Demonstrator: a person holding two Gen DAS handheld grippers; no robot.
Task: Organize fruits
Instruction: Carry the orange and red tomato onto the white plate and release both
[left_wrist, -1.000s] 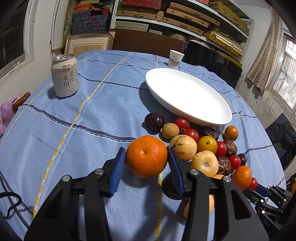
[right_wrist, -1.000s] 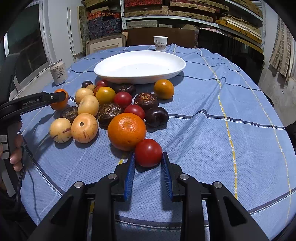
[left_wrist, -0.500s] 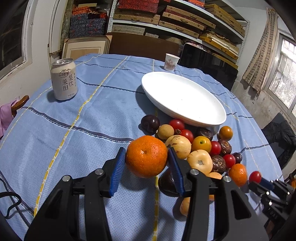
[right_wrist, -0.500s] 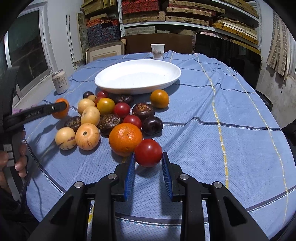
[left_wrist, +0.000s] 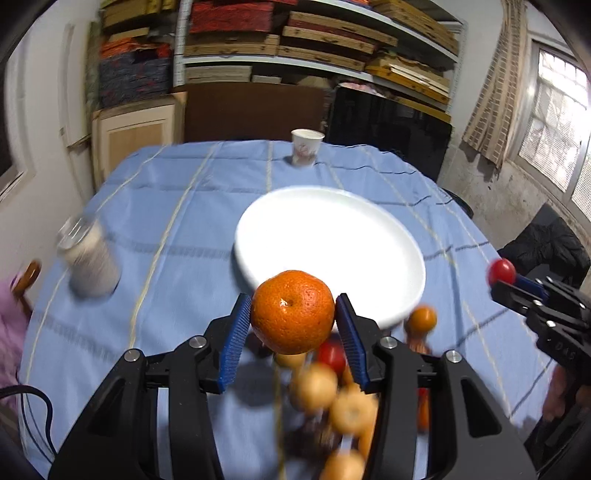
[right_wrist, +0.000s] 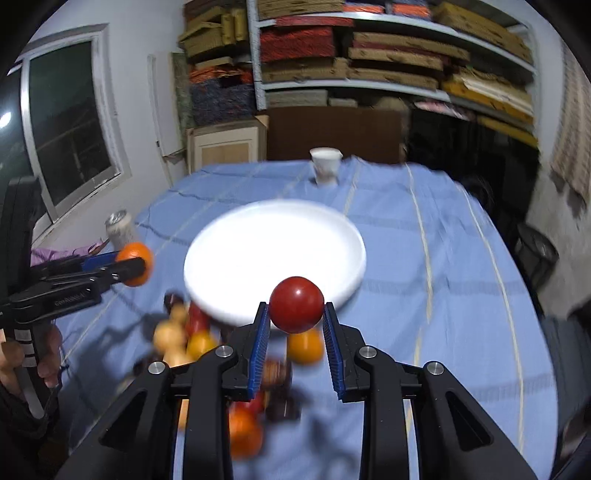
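Right now both tools are up off the table w/ fruit in them. Left tool (left_wrist: 293, 325) is clamped on an orange (left_wrist: 293, 316), blue pads tight on both sides, stem dimple facing the camera. Right tool (right_wrist: 294, 325) is clamped on a tomato (right_wrist: 296, 304), pads pressed to its left & right.

Below the left tool, the fruit pile (left_wrist: 332, 398) sits on the blue cloth, blurred; can make out tan round ones, a red one & a small orange one near the plate edge. From the right wrist the same pile shows under & left of the tool, also smeared, so exact count can't be told.

Just past the pile is the white plate (left_wrist: 384, 236), bare inside, on the table (left_wrist: 177, 206). In both views the held fruit overlaps the plate's near rim; whether it's over the plate or short of it can't be told.

Cross views: right tool w/ the tomato shows at the right edge of the left cam, well apart from the orange. Left tool w/ the orange shows at the left of the right cam, a hand (right_wrist: 44, 350) on its grip.

Left of the plate stands a can (left_wrist: 90, 256), blurred. Farther back, near the far table edge, a paper cup (left_wrist: 306, 147). Behind that a dark brown board, a pale cabinet & shelves (left_wrist: 332, 48) stacked w/ flat boxes.
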